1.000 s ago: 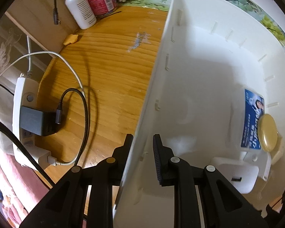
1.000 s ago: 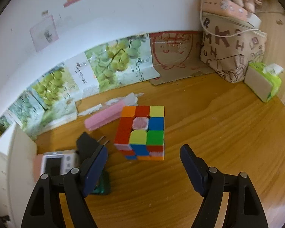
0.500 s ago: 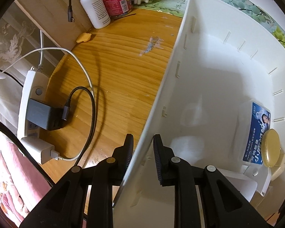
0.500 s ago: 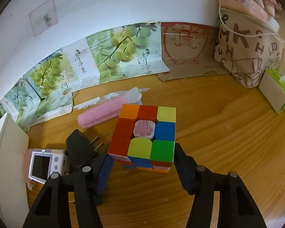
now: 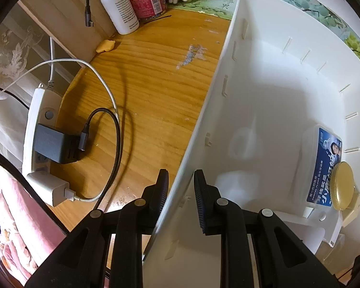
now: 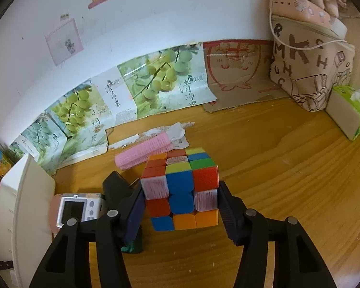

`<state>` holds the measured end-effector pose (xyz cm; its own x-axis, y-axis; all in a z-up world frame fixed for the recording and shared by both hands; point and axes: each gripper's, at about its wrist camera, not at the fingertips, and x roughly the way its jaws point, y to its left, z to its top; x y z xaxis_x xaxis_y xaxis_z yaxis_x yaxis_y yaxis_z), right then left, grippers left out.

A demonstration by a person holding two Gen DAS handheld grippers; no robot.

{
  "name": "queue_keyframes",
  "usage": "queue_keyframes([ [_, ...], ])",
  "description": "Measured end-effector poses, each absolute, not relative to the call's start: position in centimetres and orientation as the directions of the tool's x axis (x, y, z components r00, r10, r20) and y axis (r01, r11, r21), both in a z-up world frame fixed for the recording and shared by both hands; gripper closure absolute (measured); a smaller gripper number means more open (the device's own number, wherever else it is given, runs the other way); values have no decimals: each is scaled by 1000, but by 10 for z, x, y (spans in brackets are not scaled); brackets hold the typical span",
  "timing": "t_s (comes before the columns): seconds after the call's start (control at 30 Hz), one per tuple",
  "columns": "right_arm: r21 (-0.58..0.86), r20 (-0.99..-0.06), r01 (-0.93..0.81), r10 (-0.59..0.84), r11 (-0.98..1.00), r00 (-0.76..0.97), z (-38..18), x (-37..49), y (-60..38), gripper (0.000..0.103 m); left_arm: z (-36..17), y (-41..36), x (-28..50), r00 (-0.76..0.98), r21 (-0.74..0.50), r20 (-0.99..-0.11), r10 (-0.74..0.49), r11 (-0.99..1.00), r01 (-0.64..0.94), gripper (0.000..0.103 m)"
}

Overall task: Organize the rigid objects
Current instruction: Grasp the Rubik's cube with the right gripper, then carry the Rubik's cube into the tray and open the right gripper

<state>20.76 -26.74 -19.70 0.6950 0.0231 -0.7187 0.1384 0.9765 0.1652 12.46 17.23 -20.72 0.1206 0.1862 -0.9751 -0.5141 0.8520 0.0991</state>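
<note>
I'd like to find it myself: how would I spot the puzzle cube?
Start at the grape posters along the wall, then come forward over the wooden desk. The cube sits between the black fingers closing on it, by a pink roller; only it has coloured squares.

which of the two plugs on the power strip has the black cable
The dark grey charger on the power strip; the white plug nearer the camera feeds a white cable.

Warm indoor light, pretty dim overall. The white plastic storage bin (image 5: 276, 76) glares bright inside with soft grey shadows; the black looped cable (image 5: 116, 129) throws a shadow across the wooden desk (image 5: 151, 91). Heavy fisheye bending, dark corners, both views sharp.
</note>
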Motion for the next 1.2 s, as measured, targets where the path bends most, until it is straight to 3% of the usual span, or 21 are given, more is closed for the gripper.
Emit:
queue_keyframes([
  [0.47, 222, -640, 123, 49, 967, 767, -148, 156, -259, 46, -205, 176, 126, 116, 60, -985, 124, 892, -448, 80],
  [0.83, 253, -531, -145, 262, 957, 806, -113, 120, -201, 46, -207, 177, 125, 113, 33, -990, 88, 908, -418, 80],
  [1.2, 253, -518, -388, 463, 886, 719, -108, 108, -134, 46, -208, 172, 119, 121, 37, -988, 95, 912, -408, 80],
])
